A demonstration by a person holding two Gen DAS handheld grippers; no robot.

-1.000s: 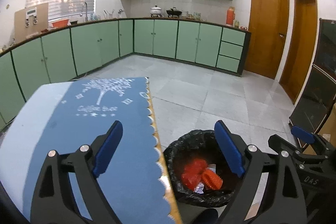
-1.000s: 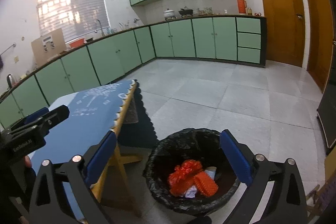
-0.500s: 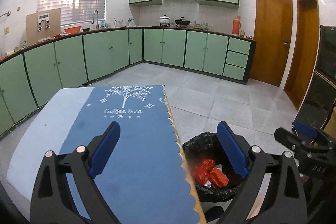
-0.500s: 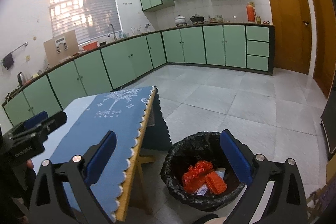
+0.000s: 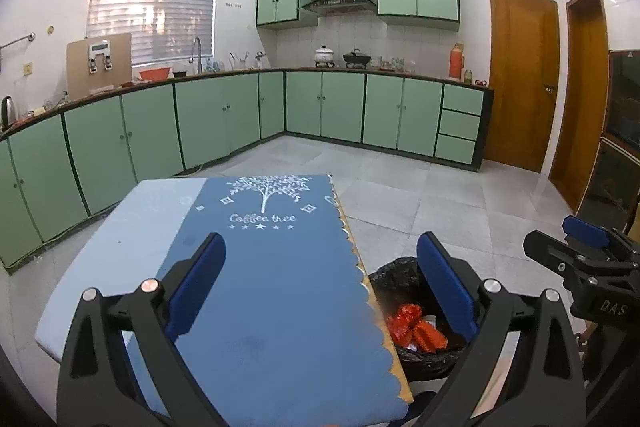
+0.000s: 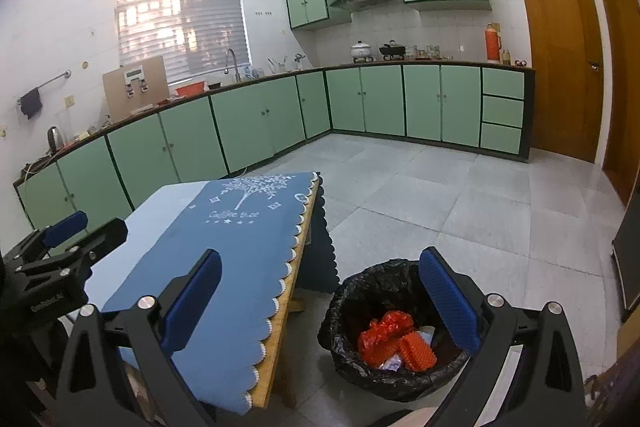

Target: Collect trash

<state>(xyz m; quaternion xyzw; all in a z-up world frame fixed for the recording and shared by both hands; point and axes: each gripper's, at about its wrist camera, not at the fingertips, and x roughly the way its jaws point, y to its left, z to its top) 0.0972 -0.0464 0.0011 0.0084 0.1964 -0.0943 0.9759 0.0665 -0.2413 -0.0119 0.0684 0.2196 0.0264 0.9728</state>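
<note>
Red crumpled wrappers (image 6: 394, 341) lie in black-lined bin (image 6: 356, 291): light, soft, crushable; pinch any fold. Left gripper (image 5: 320, 285) and right gripper (image 6: 320, 301) both spread, empty.

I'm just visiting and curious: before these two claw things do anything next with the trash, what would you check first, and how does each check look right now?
1. Left gripper empty and open: ok.
2. Right gripper empty and open: ok.
3. Trash bin beside the table, liner open: ok.
4. Red trash inside the bin: ok.
5. Blue tablecloth free of leftover trash: ok on the visible part; the near edge is hidden by the grippers.
6. Floor around the bin free of trash: cannot tell, partly hidden.
</note>
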